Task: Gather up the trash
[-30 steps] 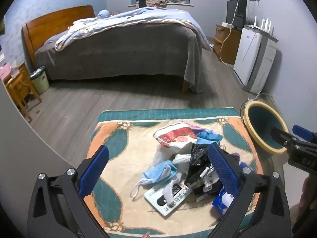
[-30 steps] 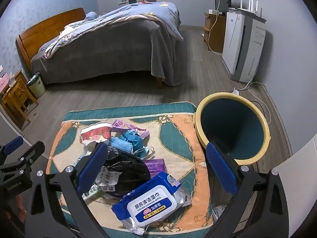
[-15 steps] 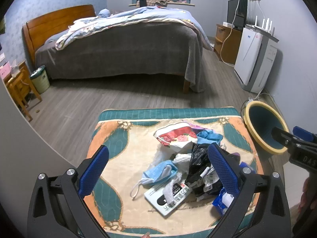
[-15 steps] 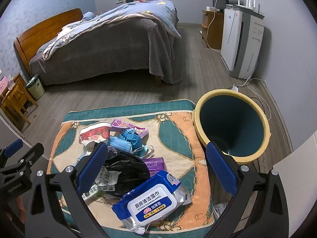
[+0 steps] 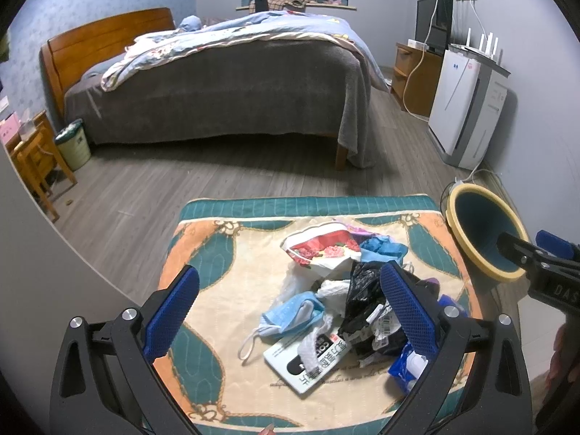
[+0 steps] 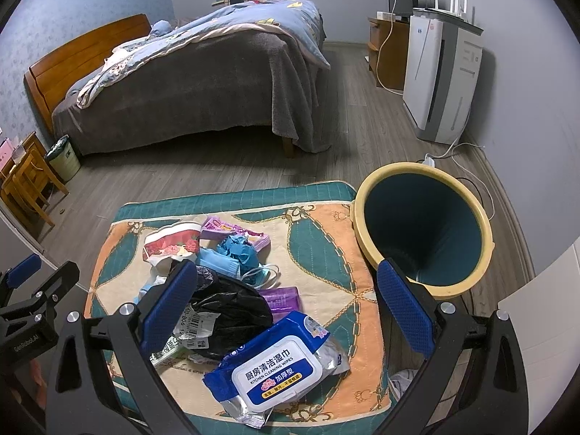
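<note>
Trash pile (image 6: 224, 282) lies heaped on the rug (image 6: 326, 253), wipes pack (image 6: 275, 366) nearest. Bin (image 6: 424, 224) stands at the rug's right edge, apparently empty. Left gripper (image 5: 290, 311) and right gripper (image 6: 286, 304) hover spread wide, holding nothing. Collection not yet begun.

Each gripper, left gripper (image 5: 290, 301) and right gripper (image 6: 286, 297), consists of two black angular arms with triangular cut-outs. The fingers (image 5: 406, 304) carry blue pads with a fine dimpled texture. Silver round-head screws (image 5: 129, 314) sit at the arm joints. White lettering marks the black housing (image 6: 21, 342).
</note>
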`<state>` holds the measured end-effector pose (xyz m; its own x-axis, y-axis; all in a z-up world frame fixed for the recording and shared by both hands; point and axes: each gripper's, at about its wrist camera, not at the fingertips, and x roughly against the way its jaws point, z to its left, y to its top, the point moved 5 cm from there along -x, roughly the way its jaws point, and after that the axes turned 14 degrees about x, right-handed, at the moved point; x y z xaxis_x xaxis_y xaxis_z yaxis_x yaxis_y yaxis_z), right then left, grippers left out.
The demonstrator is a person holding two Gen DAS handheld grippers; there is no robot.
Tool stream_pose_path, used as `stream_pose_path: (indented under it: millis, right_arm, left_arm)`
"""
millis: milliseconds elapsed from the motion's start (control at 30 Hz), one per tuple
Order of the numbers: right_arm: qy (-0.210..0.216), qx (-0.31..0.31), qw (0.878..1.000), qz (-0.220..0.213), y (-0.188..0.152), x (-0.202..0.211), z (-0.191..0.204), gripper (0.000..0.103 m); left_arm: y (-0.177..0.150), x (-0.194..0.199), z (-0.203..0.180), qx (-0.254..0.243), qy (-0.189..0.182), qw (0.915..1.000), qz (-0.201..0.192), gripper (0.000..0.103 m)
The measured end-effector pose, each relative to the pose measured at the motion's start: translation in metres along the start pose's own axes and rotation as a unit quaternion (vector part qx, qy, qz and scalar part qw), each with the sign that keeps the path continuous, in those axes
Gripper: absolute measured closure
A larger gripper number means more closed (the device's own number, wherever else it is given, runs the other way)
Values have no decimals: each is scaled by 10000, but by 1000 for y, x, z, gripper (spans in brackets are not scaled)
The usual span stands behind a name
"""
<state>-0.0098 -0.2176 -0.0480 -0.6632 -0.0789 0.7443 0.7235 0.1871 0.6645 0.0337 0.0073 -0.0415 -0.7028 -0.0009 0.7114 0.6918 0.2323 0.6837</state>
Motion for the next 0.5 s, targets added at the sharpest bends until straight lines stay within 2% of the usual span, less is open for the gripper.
stream_pose_path:
  millis: [500]
  right_arm:
    - [-30,37,10000,27,-1,0,0,5]
  left_arm:
    - [-4,-5,-1,16,15,10000,19,4]
